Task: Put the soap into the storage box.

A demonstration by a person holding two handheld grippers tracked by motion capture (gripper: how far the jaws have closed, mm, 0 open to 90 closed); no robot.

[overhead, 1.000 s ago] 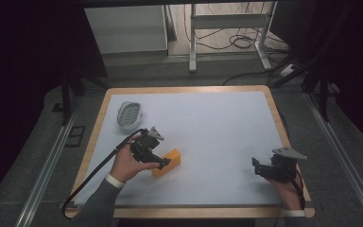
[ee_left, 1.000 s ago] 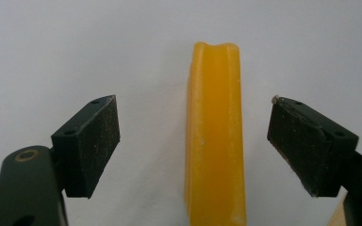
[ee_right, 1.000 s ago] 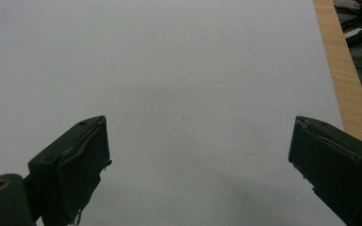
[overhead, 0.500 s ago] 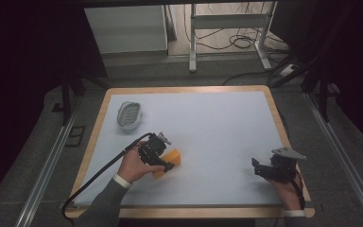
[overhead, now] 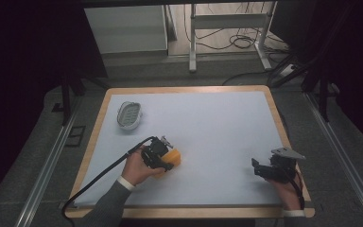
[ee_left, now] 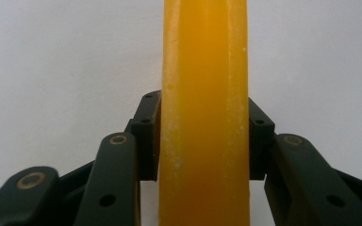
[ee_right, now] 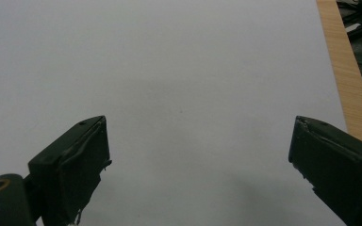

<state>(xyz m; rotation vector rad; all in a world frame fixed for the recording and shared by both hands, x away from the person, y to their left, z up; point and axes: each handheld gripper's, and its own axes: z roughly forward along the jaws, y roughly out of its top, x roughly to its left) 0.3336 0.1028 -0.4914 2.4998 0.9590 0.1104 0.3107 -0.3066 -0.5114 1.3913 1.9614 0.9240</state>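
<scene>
A: Entry for the left gripper (overhead: 168, 161). Where did it stand?

B: Low over the near-left part of the table (overhead: 217, 118), held in the person's left hand (overhead: 136, 169), with its cable trailing off toward the near-left corner. Its jaws had just been closing, with the yellow block (overhead: 172, 158) between them.

A: State of the grip?

B: Clenched on the block. In the left gripper view both black pads lay flush against the two broad sides of the yellow block (ee_left: 205, 113), which ran up the middle of the picture, narrow edge toward the camera.

A: And the block itself, on the table or off it?

B: Could not tell from these views whether it rested on the white surface or hung just clear. It sat at the gripper's tip, well apart from the grey oval dish (overhead: 129, 115) toward the far-left corner.

A: Right gripper (overhead: 260, 169)?

B: Near the table's near-right corner, in the right hand (overhead: 288, 189), with the grey three-cornered plate on top. The right gripper view showed its jaws released, spread wide with bare white table (ee_right: 179, 94) between them and the wooden rim at the upper right.

A: Distance between the two grippers?

B: Well apart, with open white surface between them.
</scene>
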